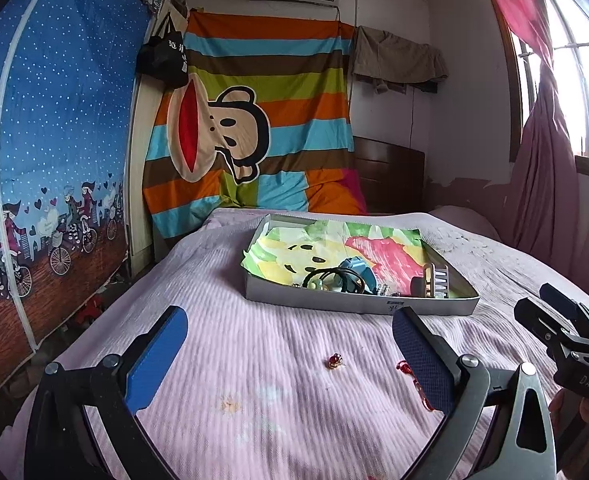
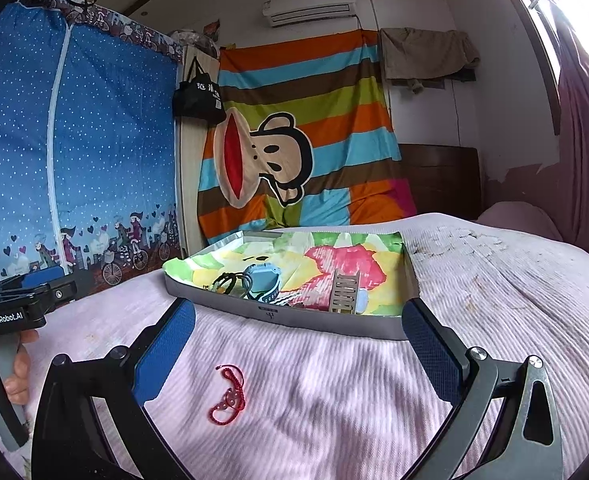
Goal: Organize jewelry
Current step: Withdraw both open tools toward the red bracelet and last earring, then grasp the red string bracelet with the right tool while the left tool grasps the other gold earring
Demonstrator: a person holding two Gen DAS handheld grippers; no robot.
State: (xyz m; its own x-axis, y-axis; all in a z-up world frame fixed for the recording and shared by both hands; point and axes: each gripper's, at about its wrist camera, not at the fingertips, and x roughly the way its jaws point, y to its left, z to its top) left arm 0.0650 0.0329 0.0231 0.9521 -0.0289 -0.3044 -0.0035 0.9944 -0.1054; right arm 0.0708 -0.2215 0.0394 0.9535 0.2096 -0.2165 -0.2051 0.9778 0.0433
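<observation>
A shallow grey tray (image 1: 354,305) (image 2: 294,317) lined with a colourful cloth sits on the pink bed. Inside it lie a blue watch (image 1: 358,274) (image 2: 264,282), dark hair ties (image 1: 326,278) (image 2: 228,280) and a small wooden comb-like piece (image 1: 438,280) (image 2: 346,292). A small red-and-gold trinket (image 1: 335,360) lies on the bedspread before my left gripper (image 1: 290,354), which is open with nothing held. A red cord bracelet (image 2: 228,396) (image 1: 412,380) lies between the open fingers of my right gripper (image 2: 298,354), nearer the left pad.
A pink bedspread (image 2: 474,280) covers the bed. A blue printed wardrobe (image 1: 54,140) stands left, a striped cartoon sheet (image 1: 254,120) hangs behind, and a window with pink curtains (image 1: 546,160) is right. A hand (image 2: 14,372) grips the left tool's handle.
</observation>
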